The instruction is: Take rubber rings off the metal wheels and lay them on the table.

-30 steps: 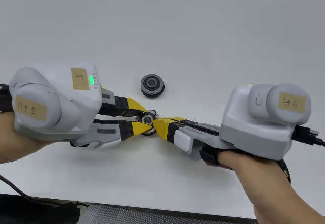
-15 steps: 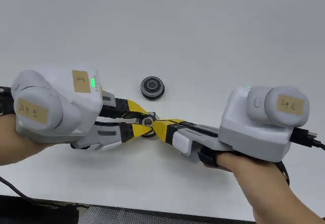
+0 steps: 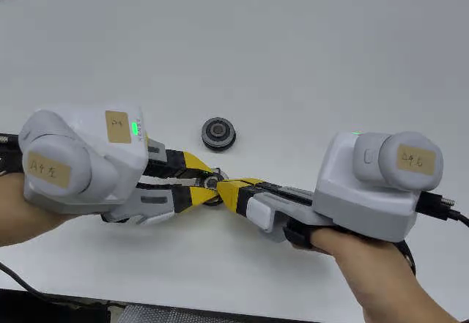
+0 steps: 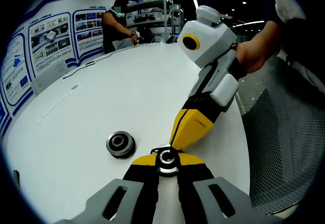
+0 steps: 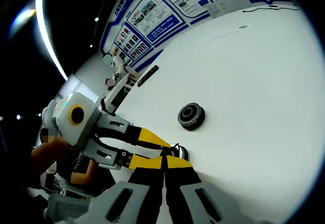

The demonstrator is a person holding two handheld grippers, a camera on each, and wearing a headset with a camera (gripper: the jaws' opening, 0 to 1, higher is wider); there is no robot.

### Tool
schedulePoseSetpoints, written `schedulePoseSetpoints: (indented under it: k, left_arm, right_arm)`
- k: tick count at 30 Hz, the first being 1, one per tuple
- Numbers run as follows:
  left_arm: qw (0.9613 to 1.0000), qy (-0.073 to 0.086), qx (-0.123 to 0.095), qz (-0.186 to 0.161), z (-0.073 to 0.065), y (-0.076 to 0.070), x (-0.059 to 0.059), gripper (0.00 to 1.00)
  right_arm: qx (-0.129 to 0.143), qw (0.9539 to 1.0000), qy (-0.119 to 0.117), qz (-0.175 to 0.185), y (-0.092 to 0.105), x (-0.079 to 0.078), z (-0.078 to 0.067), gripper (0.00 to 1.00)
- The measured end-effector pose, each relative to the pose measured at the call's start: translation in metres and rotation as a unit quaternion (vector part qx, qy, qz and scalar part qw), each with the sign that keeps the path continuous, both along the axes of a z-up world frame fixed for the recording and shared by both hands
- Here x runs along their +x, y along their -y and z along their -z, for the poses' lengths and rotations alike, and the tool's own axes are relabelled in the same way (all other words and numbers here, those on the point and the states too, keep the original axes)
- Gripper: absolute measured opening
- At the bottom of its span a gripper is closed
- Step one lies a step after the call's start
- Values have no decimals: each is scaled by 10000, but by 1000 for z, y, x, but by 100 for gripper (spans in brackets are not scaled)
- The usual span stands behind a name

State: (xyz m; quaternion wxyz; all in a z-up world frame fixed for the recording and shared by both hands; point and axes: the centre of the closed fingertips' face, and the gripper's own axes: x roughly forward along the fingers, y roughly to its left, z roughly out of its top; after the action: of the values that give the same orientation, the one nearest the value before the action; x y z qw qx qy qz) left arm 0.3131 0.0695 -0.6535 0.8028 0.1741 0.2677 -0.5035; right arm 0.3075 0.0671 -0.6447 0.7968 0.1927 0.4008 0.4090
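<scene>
One wheel (image 4: 167, 158) within left gripper (image 4: 167, 165)

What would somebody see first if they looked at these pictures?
Probably the two yellow-tipped grippers meeting nose to nose in the middle of the head view. The left gripper is clamped on a small metal wheel, and the right gripper has its closed tips at the wheel's edge. Next comes a dark-rimmed second wheel, lying alone on the white table just behind them.
</scene>
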Motion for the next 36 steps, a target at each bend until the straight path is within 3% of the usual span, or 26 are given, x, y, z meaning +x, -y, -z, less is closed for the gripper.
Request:
schedulePoseSetpoints:
  k: [5,10,16,22,28,36]
  left_arm:
    - [10000,6,3,-5,0,0,0,13]
    - [10000,21,5,-12,0,0,0,13]
    - [9999,60,55,-130,0,1,0,13]
    - [9992,-126,-169,-328,-1,-1,2,13]
    - [9995,-144,-90,-278,-1,0,2,13]
    - [9995,43,12,-325,-8,-8,1,14]
  right_arm:
    - [26,10000,56,-46,-5,-1,-5,1]
    - [71,9999,-39,78,-1,1,-5,1]
    - [94,9987,-313,379,6,5,-2,2]
    - [131,9982,-399,424,4,3,-3,2]
    - [160,9977,-462,466,3,4,-3,2]
    - [231,9972,-500,497,0,4,-6,2]
